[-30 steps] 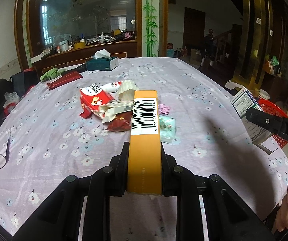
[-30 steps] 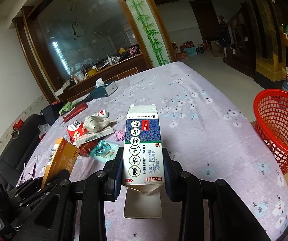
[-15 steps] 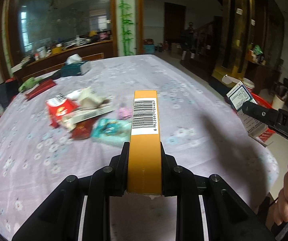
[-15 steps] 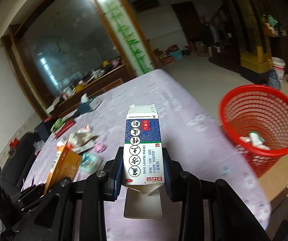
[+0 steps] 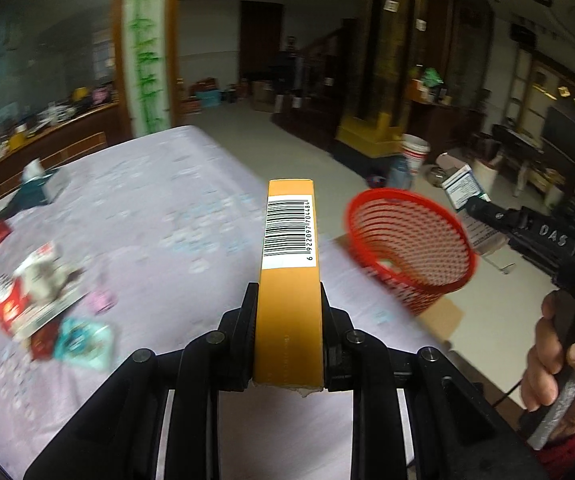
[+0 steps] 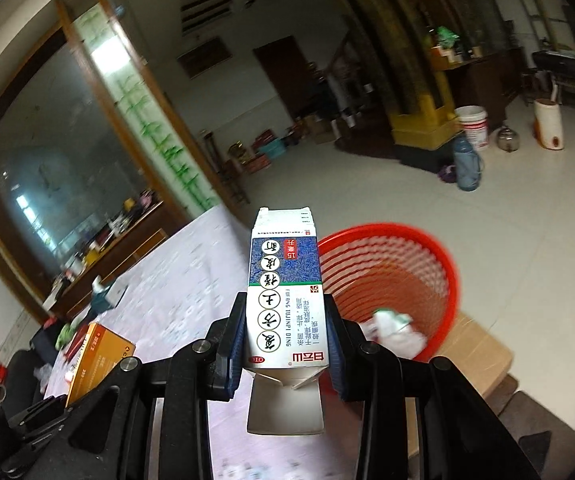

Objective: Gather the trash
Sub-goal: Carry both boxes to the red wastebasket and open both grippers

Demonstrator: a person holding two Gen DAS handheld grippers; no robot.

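My left gripper is shut on an orange box with a barcode label, held over the table's right side. My right gripper is shut on a white and blue medicine box. A red mesh basket stands on the floor beyond the table edge, with white crumpled trash inside. The medicine box hangs just left of the basket's rim. In the left wrist view the basket lies ahead to the right, with the right gripper and a hand past it.
Loose wrappers and a red packet lie on the purple flowered tablecloth at left. A teal tissue box sits at the far side. The basket rests on flat cardboard. A blue jug and white buckets stand on the tiled floor.
Both grippers have swung right, away from the trash pile toward the table edge. The red basket is now close in front of both, and each box stays clamped.
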